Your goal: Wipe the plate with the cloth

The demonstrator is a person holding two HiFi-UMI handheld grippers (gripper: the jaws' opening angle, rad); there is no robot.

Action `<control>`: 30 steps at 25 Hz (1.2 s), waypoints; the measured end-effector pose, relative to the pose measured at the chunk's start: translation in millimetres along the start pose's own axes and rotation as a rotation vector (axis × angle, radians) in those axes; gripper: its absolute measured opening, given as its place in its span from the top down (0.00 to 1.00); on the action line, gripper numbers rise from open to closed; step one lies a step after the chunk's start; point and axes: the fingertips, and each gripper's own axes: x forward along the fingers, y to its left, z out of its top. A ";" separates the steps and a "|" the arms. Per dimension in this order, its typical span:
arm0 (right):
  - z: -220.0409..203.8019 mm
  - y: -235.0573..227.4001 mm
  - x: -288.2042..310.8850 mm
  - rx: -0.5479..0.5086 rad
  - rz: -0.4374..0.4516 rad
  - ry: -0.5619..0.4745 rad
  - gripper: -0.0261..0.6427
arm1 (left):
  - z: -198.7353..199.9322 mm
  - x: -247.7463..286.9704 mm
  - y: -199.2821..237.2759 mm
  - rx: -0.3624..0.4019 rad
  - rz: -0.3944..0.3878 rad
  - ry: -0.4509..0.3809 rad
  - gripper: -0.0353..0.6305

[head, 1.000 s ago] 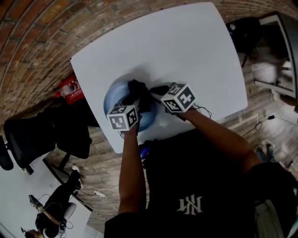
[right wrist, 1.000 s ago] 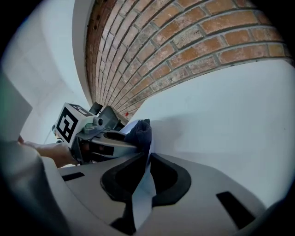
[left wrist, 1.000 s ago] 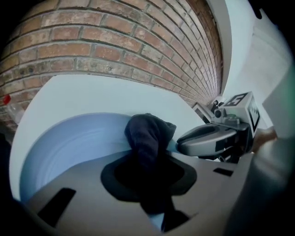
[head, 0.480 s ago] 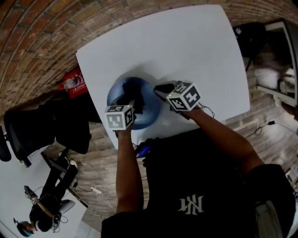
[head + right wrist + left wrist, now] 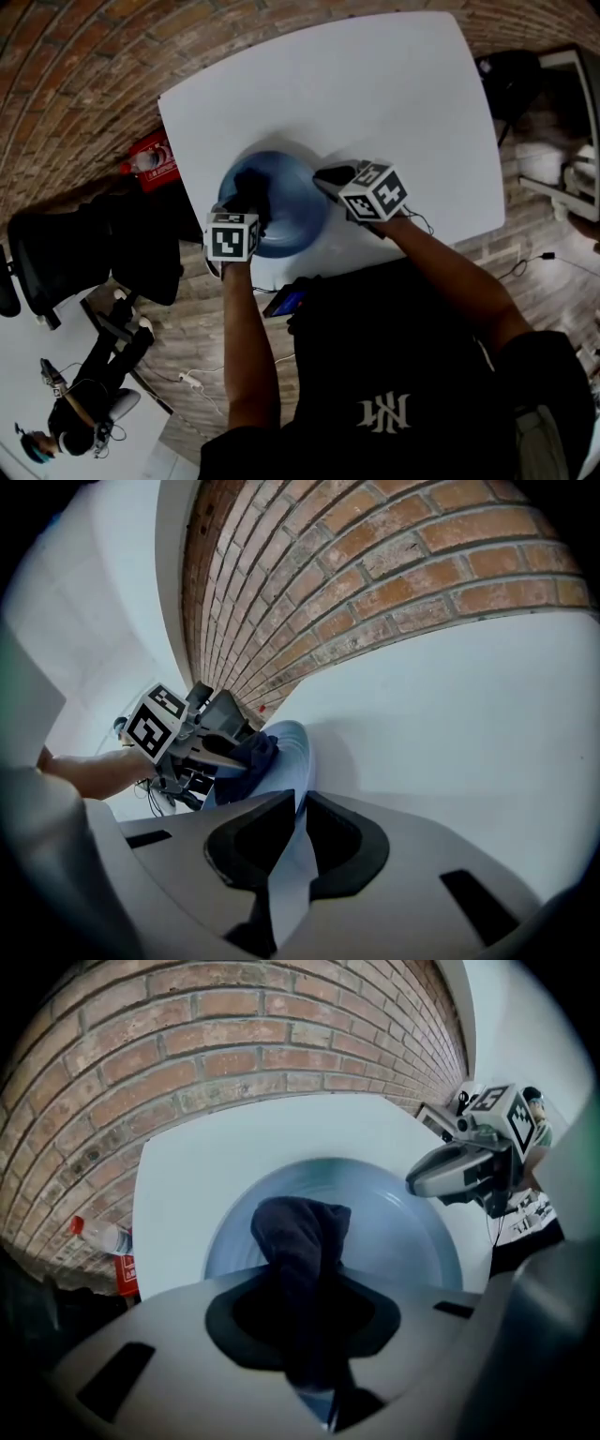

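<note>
Head view: left tongs [image 5: 245, 202] clench the cloth [image 5: 251, 184] at the left of the plate [image 5: 295, 208]; right tongs [image 5: 324, 178] pinch its rim. Wiping seems midway, with the right side likely remaining.

The plate [image 5: 292, 202] is round, shallow and pale blue. It lies right side up on the white table [image 5: 375, 94], in the table's left part, close to the edge on the person's side. The right gripper [image 5: 325, 178] pinches its right rim between its jaws. The cloth [image 5: 251, 187] is dark and bunched into a lump. The left gripper [image 5: 246, 204] clamps it, and its free end rests on the plate's left half.
</note>
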 end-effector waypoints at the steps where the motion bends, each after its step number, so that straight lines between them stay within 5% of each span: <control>1: 0.6 0.2 0.3 -0.002 0.000 0.000 0.87 | -4.0 -1.3 5.9 0.030 0.031 0.026 0.82; 4: 1.1 0.2 1.2 -0.003 0.003 0.002 0.87 | -13.5 -4.6 16.6 0.114 0.095 0.105 0.82; 13: 0.3 0.5 0.3 -0.002 0.008 -0.004 0.87 | -34.0 -3.2 22.7 0.212 0.123 0.217 0.82; 19: -1.1 -0.4 -0.5 -0.006 0.003 -0.006 0.87 | -41.0 -5.1 29.3 0.203 0.127 0.255 0.82; 24: -0.9 0.0 -1.0 0.000 -0.005 -0.005 0.87 | -35.6 -9.1 25.9 0.153 0.107 0.217 0.82; 30: -0.9 -0.4 -1.1 -0.006 -0.016 0.001 0.87 | 8.9 -19.7 -17.3 0.001 -0.044 -0.003 0.82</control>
